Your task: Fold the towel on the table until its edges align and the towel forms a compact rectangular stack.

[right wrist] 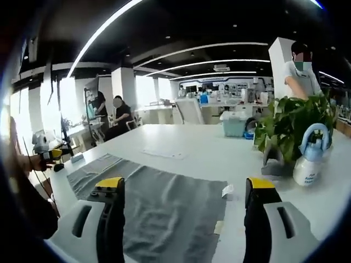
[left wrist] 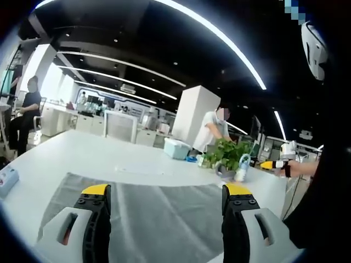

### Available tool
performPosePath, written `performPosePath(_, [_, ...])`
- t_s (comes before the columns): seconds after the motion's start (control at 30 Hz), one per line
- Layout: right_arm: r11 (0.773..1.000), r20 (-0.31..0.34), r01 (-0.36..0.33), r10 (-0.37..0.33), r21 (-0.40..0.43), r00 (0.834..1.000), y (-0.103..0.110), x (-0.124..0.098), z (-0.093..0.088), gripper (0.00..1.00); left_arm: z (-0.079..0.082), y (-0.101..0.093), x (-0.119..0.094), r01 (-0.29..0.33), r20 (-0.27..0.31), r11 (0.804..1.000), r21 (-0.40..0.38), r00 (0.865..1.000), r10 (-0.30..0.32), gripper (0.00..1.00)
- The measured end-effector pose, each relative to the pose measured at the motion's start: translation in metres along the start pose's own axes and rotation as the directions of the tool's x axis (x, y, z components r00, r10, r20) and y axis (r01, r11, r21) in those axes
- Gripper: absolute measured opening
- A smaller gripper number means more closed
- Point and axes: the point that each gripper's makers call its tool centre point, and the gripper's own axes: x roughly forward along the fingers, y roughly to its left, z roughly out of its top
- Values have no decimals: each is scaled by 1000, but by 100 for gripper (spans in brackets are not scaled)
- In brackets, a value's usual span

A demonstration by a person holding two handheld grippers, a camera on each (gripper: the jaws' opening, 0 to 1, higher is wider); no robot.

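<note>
In the left gripper view, the left gripper (left wrist: 167, 198) is hovering with its yellow-tipped jaws spread apart, gripping nothing, above the grey cloth towel (left wrist: 159, 211) that is lying flat on the white table (left wrist: 98, 150). Beyond the towel's far edge a pale blue lidded box (left wrist: 176, 148) is sitting (contents hidden).

In the right gripper view, the right gripper (right wrist: 186, 197) is likewise hanging released over the towel (right wrist: 164, 203). Right of the towel, a leafy green potted plant (right wrist: 288, 129) and a white spray bottle (right wrist: 308, 164) are standing. The towel looks soft and light, probably floppy; pinching its near corners seems best.
</note>
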Motion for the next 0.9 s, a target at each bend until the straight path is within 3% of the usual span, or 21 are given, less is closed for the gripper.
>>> performPosePath(0.07, [999,-22,-6,5,-51,1000,-3,-3,4,94,-1,-6,4,17,-9,1000,3,1000,-17,86])
performPosePath(0.33, [996,-27,-26,24,-80,999,-11,-5,21,92,-11,-30,16,92,-46,996,-16,995,-92,86])
performPosePath(0.37, [997,-38,-22,20,-75,999,-14,-3,21,92,-16,-40,19,119,-59,992,-47,991,-122,86])
performPosePath(0.43, [997,-52,-45,42,-69,998,-14,0,23,93,-26,-62,23,189,-98,982,-30,977,-191,87])
performPosePath(0.5, [995,-59,-55,50,-83,997,-16,2,29,92,-37,-77,28,216,-153,976,30,966,-209,87])
performPosePath(0.57, [993,-62,-64,58,-102,996,-18,3,34,91,-42,-91,32,240,-172,970,32,958,-231,88])
performPosePath(0.7, [988,-93,-99,88,-121,992,-26,7,43,88,-45,-118,42,277,-154,961,-24,948,-277,88])
performPosePath(0.9, [969,-134,-141,115,-201,984,-36,11,56,87,-44,-147,54,331,-149,944,-16,932,-329,87])
